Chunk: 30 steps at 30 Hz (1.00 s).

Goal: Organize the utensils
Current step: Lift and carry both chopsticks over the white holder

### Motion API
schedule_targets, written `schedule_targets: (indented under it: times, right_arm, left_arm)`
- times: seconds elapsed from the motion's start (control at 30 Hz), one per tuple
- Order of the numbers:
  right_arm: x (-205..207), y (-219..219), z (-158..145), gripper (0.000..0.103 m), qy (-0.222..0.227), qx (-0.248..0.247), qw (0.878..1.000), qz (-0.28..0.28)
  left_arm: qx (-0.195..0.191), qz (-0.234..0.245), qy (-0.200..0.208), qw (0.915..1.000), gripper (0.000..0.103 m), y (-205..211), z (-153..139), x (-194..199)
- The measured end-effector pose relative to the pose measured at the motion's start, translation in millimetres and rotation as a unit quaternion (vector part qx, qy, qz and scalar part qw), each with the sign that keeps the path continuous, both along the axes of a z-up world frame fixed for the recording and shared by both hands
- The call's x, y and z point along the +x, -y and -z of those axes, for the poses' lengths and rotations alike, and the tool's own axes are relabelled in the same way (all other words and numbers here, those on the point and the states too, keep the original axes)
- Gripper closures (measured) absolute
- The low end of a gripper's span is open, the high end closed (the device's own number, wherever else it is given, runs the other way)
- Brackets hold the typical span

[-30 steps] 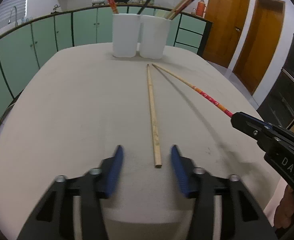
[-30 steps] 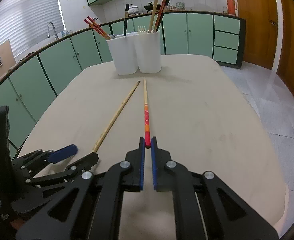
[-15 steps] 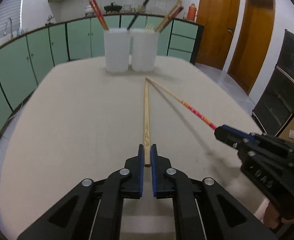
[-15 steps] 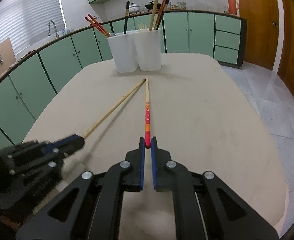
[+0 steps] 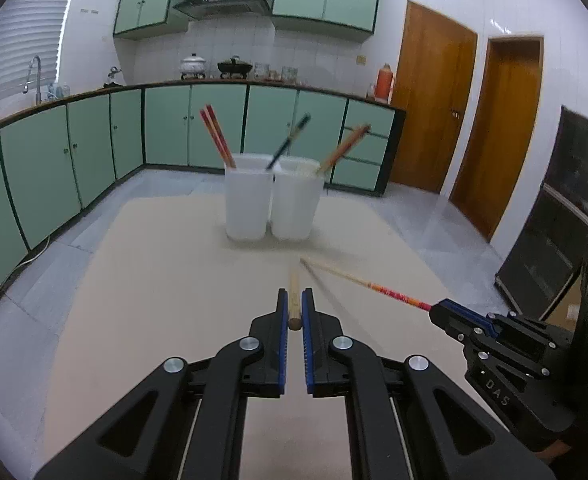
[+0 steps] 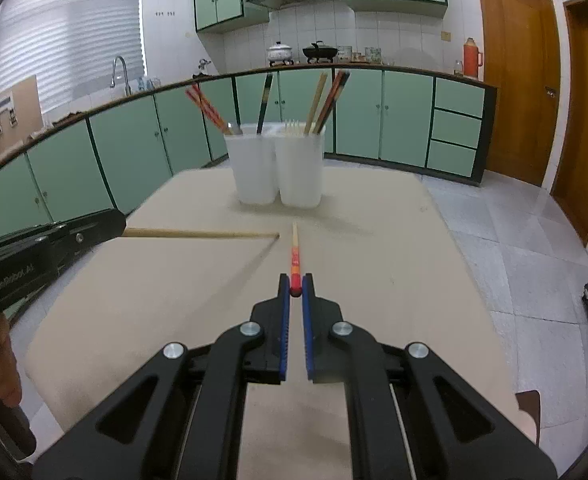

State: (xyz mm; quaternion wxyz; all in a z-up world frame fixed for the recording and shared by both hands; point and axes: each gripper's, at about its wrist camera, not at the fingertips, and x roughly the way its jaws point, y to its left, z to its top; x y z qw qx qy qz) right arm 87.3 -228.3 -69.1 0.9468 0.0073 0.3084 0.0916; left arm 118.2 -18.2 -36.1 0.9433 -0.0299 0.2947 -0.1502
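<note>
My left gripper (image 5: 294, 307) is shut on the thick end of a plain wooden chopstick (image 5: 293, 296), which hangs in the air over the table. The same chopstick (image 6: 202, 234) runs level out of the left gripper (image 6: 116, 222) in the right wrist view. My right gripper (image 6: 295, 286) is shut on the red end of a red-and-orange patterned chopstick (image 6: 294, 258), also lifted. That patterned chopstick (image 5: 378, 289) leads into the right gripper (image 5: 438, 310) at the right of the left wrist view. Both sticks point toward two white holders (image 5: 272, 202) (image 6: 280, 168) that stand side by side.
The holders contain several chopsticks and a fork (image 6: 293, 125). The beige table (image 5: 158, 280) has its far edge just behind them. Green cabinets (image 5: 94, 148), a counter with pots and a sink line the room. Wooden doors (image 5: 430, 108) stand at the right.
The left gripper closed on the wooden chopstick, which had lain on the table. Both grippers then rose, lifting their chopsticks off the table and tilting more level.
</note>
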Motion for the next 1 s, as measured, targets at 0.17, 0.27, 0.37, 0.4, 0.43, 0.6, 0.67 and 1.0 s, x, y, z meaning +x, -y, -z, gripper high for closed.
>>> schedule_targets:
  times: [0.17,0.27,0.37,0.4,0.43,0.6,0.67,1.0]
  right_arm:
    - [12.3,5.9,-26.7,0.098,0.007,0.009,1.0,-0.008]
    - [23.4,11.8,-45.0,0.098,0.009,0.022,1.0,-0.012]
    - [36.4,17.5,-60.7,0.098,0.01,0.03,0.999,-0.018]
    - [40.6,19.1,-64.9,0.098,0.01,0.033,0.999,-0.019]
    - [47.2,20.6,-70.2,0.098,0.007,0.034,0.999,-0.024]
    - [68.0,22.9,-89.7,0.098,0.002,0.039,0.998,-0.045]
    - [76.2,22.1,-97.1,0.098,0.001,0.04,0.998,-0.054]
    - [106.7,19.0,-137.6,0.098,0.002,0.036,0.994,-0.102]
  left_arm:
    - [-0.006,0.003,0.01,0.9999,0.096,-2.6,-16.1,15.9]
    - [-0.008,0.005,0.015,0.9998,0.096,-3.2,-23.4,23.3]
    - [-0.008,0.006,0.024,0.9997,0.096,-1.9,-31.5,29.1]
    - [-0.007,0.007,0.027,0.9996,0.096,-1.4,-33.7,31.5]
    - [-0.006,0.007,0.03,0.9995,0.096,0.2,-36.6,33.8]
    - [-0.006,0.012,0.036,0.9993,0.096,2.0,-49.9,48.8]
    - [-0.006,0.015,0.036,0.9992,0.096,3.0,-55.4,57.0]
    - [0.009,0.026,0.055,0.9981,0.096,5.9,-89.7,77.9]
